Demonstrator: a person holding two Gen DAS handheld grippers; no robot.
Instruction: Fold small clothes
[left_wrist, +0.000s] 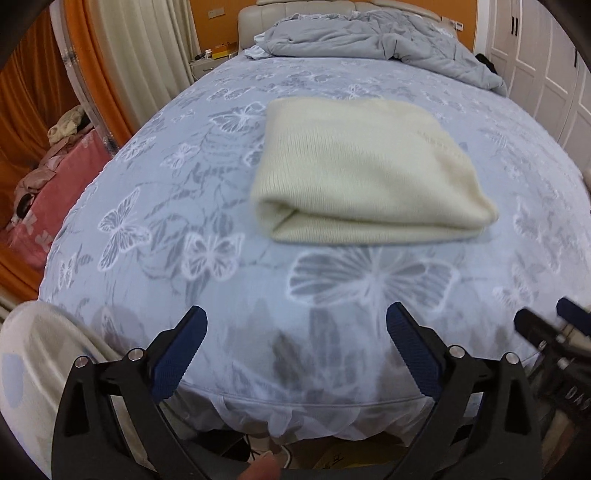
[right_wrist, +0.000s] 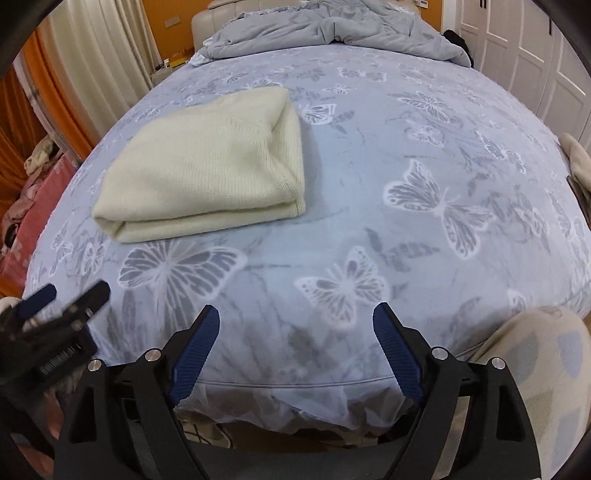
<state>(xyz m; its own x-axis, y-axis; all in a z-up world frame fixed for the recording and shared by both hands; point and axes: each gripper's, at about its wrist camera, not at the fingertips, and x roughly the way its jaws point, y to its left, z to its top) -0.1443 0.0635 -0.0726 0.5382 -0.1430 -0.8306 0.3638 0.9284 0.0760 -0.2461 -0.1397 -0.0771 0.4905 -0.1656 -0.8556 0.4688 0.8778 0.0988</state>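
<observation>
A cream knit garment (left_wrist: 365, 173) is lying folded into a thick rectangle on a bed (left_wrist: 155, 229), with its rounded fold facing the near edge. It is sitting on a pale blue sheet printed with white and grey butterflies, well apart from both grippers. A crumpled grey duvet (left_wrist: 373, 40) is bunched at the far end, against a padded headboard (left_wrist: 255, 11).

The left gripper (left_wrist: 295, 325) is hovering over the near edge of the bed, its 2 blue-padded fingers (left_wrist: 177, 354) spread wide with nothing between them. The right gripper (right_wrist: 295, 321) is hanging beside it, jaws also standing wide and empty. Each one is showing at the edge of the other's view.

Orange and cream curtains (left_wrist: 110, 55) are hanging to the left, above a pink heap of bedding (left_wrist: 48, 206). White wardrobe doors (left_wrist: 535, 55) are standing to the right.
</observation>
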